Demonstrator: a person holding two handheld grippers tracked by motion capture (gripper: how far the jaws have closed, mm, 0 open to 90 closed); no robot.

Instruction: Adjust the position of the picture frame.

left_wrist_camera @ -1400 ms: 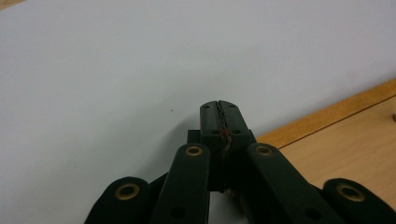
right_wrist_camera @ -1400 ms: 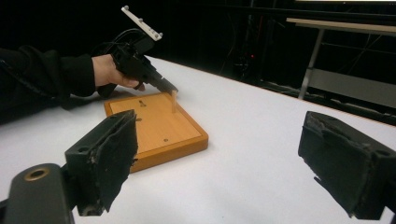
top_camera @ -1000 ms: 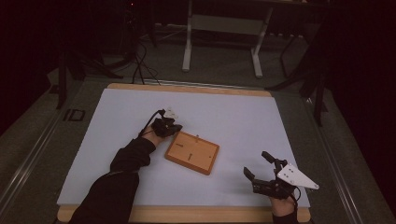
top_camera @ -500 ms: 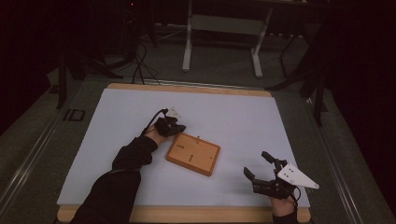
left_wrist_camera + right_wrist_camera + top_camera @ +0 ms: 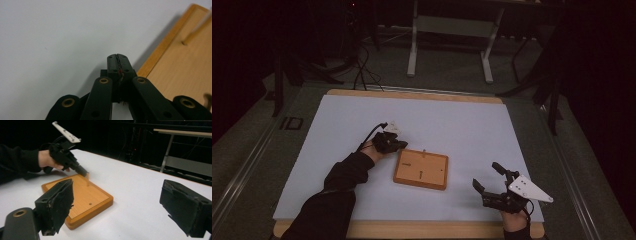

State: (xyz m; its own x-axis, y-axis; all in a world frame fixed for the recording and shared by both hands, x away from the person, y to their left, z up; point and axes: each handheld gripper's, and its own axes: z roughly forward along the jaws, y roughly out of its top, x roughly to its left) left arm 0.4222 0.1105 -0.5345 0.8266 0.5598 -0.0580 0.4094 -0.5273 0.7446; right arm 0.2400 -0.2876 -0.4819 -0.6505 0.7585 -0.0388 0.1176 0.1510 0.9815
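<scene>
Left gripper [image 5: 398, 144] nearer board [image 5: 421, 169], closed.

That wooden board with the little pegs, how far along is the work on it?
One thin peg stands in the wooden board. The shut left gripper sits at the board's edge; what it pinches is unclear. An empty hole remains. The right gripper waits open beside the board.

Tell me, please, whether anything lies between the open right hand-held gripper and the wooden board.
Nothing visible: only bare white table lies between the right hand-held gripper and the wooden board.
</scene>
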